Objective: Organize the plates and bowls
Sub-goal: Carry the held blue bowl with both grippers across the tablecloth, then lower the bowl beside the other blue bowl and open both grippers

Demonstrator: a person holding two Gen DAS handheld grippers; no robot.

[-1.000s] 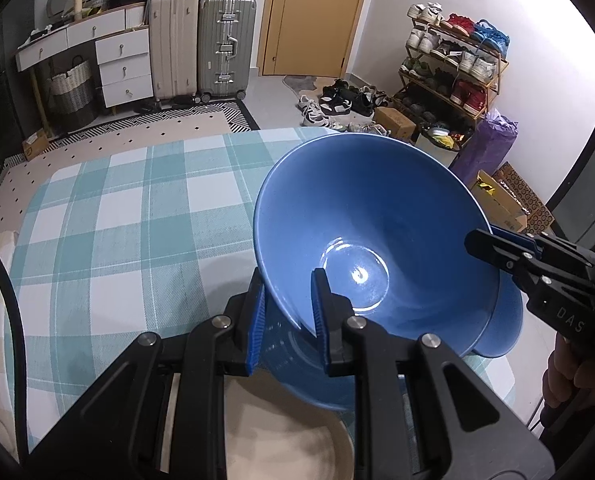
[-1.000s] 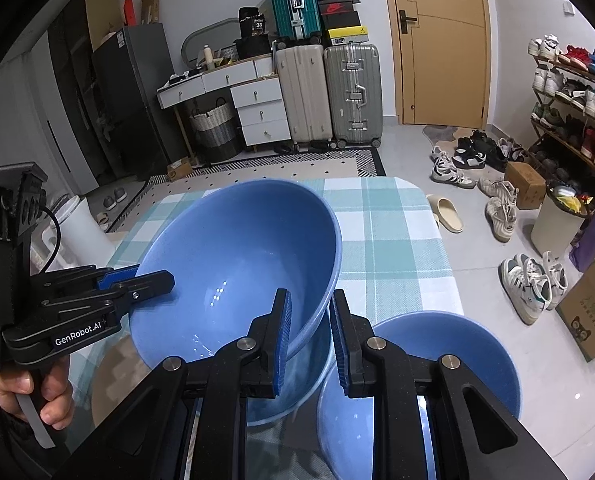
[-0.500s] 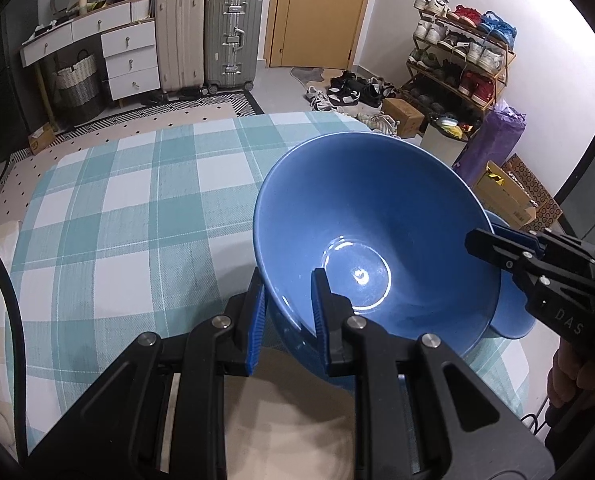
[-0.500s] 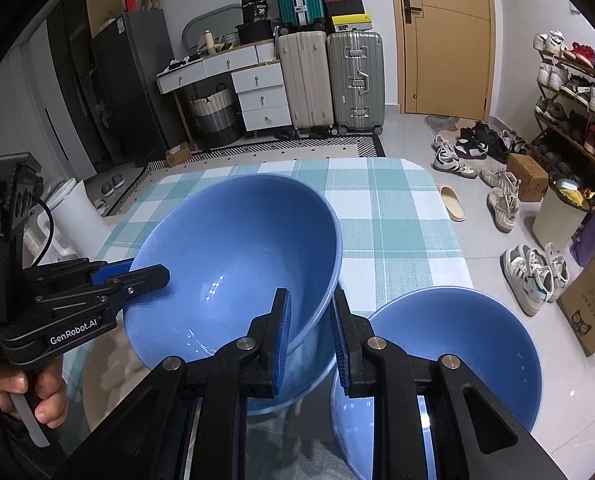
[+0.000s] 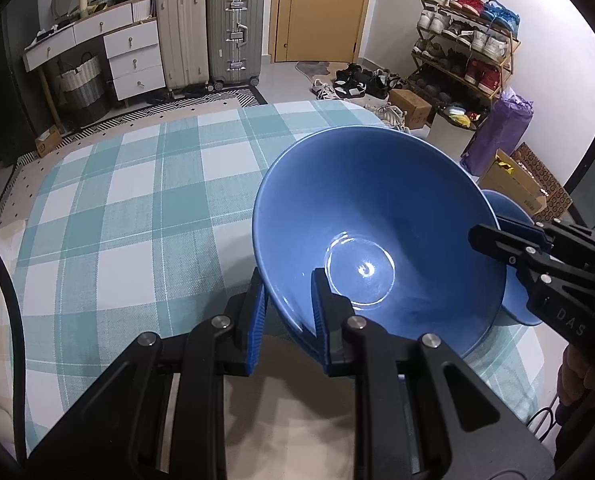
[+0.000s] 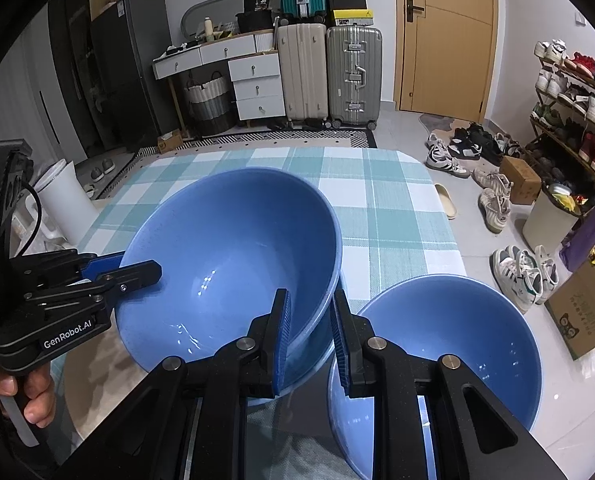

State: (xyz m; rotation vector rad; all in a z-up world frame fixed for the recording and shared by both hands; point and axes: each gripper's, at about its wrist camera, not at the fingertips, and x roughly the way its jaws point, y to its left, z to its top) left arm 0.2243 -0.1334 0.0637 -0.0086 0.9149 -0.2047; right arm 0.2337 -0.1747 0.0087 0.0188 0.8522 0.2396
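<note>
We hold the large blue bowl (image 5: 373,236) by its rim from both sides: our left gripper (image 5: 287,312) is clamped on the near edge, our right gripper (image 6: 309,332) on the opposite edge. Over the last second the bowl has come down toward the checked tablecloth (image 5: 129,208); beneath it a second bowl's rim (image 6: 317,354) shows, so we judge it is nesting. Another blue bowl (image 6: 449,344) sits just right, near the table's edge.

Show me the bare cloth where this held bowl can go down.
Free: checked tablecloth left of and beyond the held bowl, toward the rug. Crowded: the near right corner, where the second bowl sits beside it, by both hand-held grippers.
</note>
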